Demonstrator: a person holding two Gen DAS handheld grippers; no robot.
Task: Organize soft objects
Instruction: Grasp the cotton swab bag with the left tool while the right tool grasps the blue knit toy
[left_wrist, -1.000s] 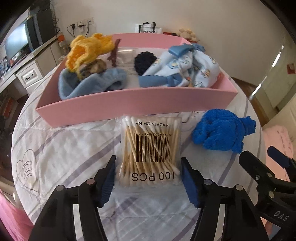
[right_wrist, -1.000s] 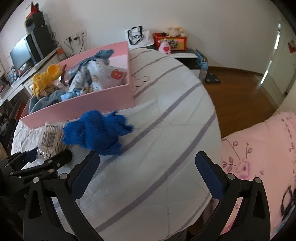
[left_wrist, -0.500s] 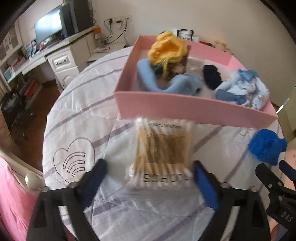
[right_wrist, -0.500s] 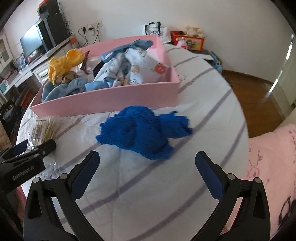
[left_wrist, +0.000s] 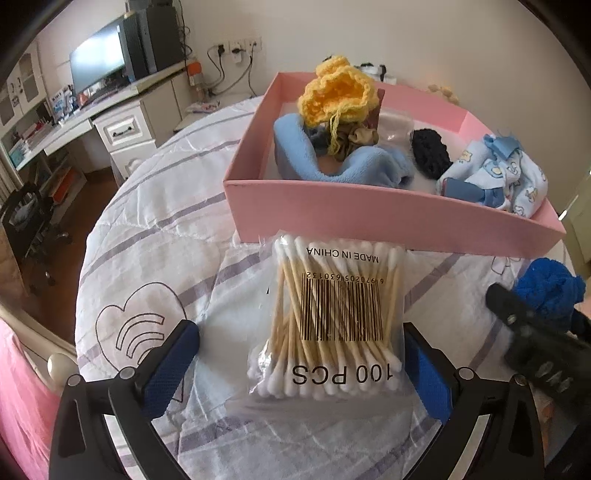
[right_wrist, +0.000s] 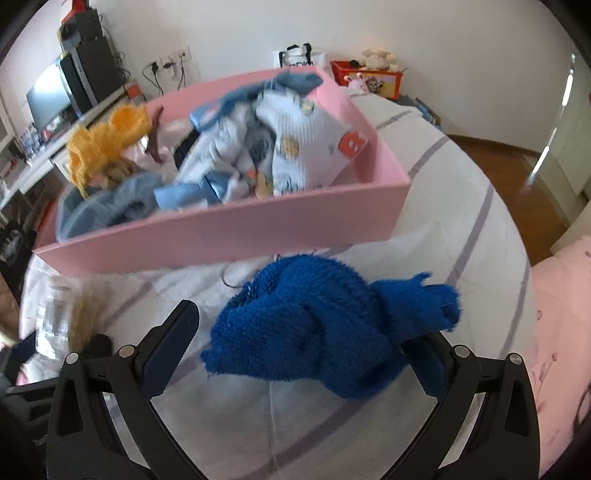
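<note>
- Since a second ago both grippers have shifted: the right gripper (right_wrist: 303, 354) has swung in from bare cloth until the blue towel (right_wrist: 317, 325) lies between its fingers, and the left gripper (left_wrist: 301, 363) has spread wider around the pack of cotton swabs (left_wrist: 332, 314).
- Left gripper: jaws wide apart, one pad on each side of the swab pack, neither clearly touching it. It holds nothing.
- Right gripper: jaws also wide apart. The towel's bulk sits between them and drapes over the right finger; I judge it not yet pinched.
- Both things lie on the striped cloth of the table (left_wrist: 155, 236), just in front of the near wall of the pink box (left_wrist: 369, 218). The swab pack almost touches that wall; the towel sits beside it to the right.
- Inside the box already: a yellow knit piece (left_wrist: 338, 92), a light blue cloth (left_wrist: 354, 166), a dark scrunchie (left_wrist: 430, 151) and patterned baby clothes (left_wrist: 502, 177).
- Step in hand, as I read it: lining up grasps on the last two loose things before they go into the box.
- Next move calls for closing the right jaws on the towel's thick middle rather than its loose tail, then lifting clear of the near wall. The swab pack is slick plastic and may slip, so the left pads should close squarely on its sides.
</note>
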